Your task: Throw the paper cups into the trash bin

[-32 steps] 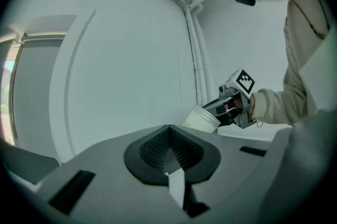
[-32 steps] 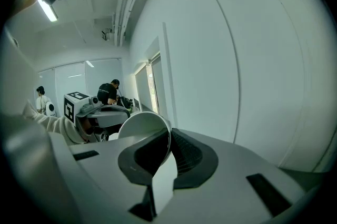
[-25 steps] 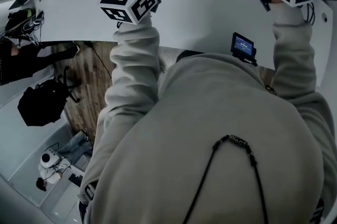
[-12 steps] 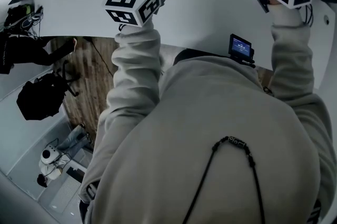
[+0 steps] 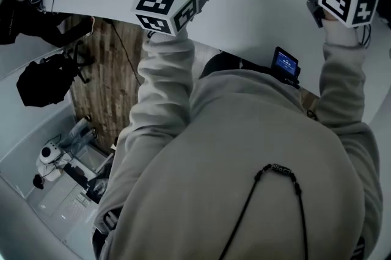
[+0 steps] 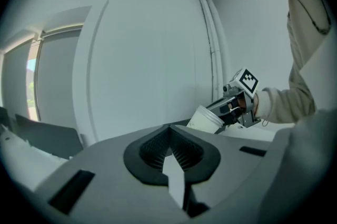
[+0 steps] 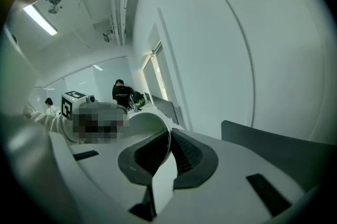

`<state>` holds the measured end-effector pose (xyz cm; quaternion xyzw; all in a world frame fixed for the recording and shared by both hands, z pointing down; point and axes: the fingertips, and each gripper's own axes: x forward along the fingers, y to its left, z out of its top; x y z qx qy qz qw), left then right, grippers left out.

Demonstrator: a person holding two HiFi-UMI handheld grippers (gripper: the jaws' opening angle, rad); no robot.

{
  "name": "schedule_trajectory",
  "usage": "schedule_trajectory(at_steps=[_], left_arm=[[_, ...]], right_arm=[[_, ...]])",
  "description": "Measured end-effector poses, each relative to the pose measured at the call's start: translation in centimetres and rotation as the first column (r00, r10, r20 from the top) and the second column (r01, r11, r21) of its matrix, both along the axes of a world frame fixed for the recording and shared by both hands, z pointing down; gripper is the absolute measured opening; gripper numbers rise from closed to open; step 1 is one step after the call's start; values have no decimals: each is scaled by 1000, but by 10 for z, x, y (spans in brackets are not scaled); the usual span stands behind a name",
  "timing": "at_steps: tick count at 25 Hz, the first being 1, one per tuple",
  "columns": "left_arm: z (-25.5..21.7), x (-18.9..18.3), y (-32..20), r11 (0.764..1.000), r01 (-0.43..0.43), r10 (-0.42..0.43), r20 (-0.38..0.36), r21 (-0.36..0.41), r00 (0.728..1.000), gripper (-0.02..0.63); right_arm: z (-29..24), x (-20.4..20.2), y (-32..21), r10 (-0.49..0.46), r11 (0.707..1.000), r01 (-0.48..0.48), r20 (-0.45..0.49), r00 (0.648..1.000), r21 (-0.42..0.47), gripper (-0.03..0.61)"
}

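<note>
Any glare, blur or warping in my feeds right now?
Head view: dim, grey, table bowed by the lens. Left gripper view: black corners, paper cup fairly sharp. Right gripper view: ceiling light bright, near cup rim soft.

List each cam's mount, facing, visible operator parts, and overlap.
Left gripper view: on the left gripper, along its jaws toward the right gripper gripping a paper cup; the right sleeve shows.
Right gripper view: on the right gripper, along jaws shut on that cup's wall; the left gripper's marker cube shows.
Head view: on the head, steeply down at grey sweatshirt, both sleeves and grippers over a white table.
Shared: the gripper views face each other; each sees the other gripper.
</note>
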<state>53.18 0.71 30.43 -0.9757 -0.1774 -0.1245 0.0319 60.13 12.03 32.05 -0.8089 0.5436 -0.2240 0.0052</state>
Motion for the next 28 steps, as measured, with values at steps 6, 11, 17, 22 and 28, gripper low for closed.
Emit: schedule_trajectory(at_steps=[6, 11, 17, 22, 28], left_arm=[[-2, -45, -29, 990, 112, -109, -38, 82, 993, -5], [-39, -116, -70, 955, 298, -296, -104, 0, 949, -3], [-44, -269, -144, 852, 522, -518, -99, 28, 850, -3], [-49, -416, -216, 726, 687, -681, -103, 33, 725, -3], [-65, -588, -262, 542, 838, -836, -139, -56, 531, -3]], right_arm=[[3, -38, -49, -153, 988, 153, 7, 988, -3, 40], [-34, -92, -105, -301, 954, 299, -64, 952, -32, 40], [-62, -231, -191, -499, 866, 501, -100, 861, -9, 40], [-54, -367, -292, -684, 729, 683, -96, 723, -49, 40], [-71, -531, -357, -818, 570, 821, -112, 564, -33, 40]])
